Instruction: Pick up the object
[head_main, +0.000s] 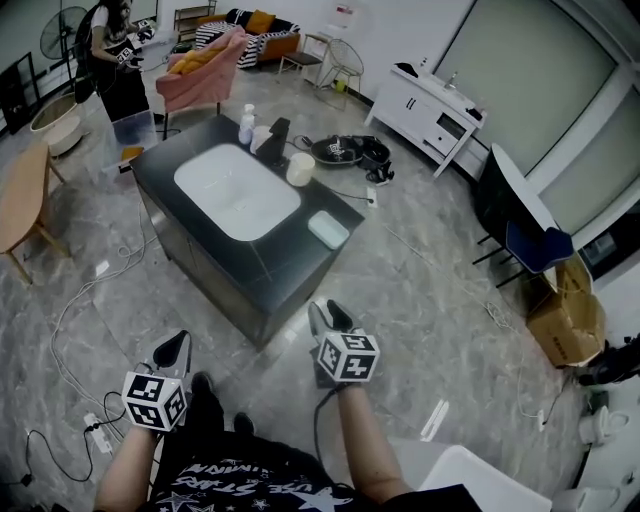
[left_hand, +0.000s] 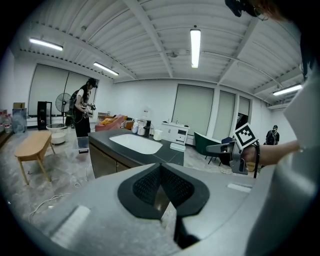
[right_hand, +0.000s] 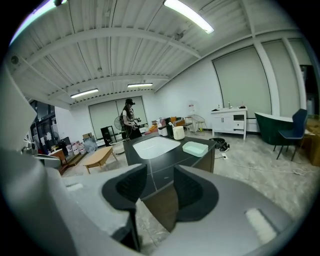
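Note:
A dark counter (head_main: 290, 258) stands ahead with a white sink (head_main: 237, 192) set into it. On the counter lie a pale green tray (head_main: 328, 229) near the right corner, a white cup (head_main: 300, 168) and small bottles (head_main: 247, 124). Both grippers hang low, short of the counter and over the floor. My left gripper (head_main: 172, 352) is shut with nothing in it; its pads meet (left_hand: 161, 167). My right gripper (head_main: 330, 318) is open and empty, and between its jaws (right_hand: 160, 172) I see the counter's near corner. The tray (right_hand: 195, 147) and cup (right_hand: 178, 132) lie beyond.
A person (head_main: 110, 40) stands at the back left near a fan. A wooden table (head_main: 22, 195), a pink armchair (head_main: 205, 70), a white cabinet (head_main: 425, 110), a dark chair (head_main: 520, 215) and a cardboard box (head_main: 568, 310) ring the room. Cables (head_main: 75, 300) trail over the floor.

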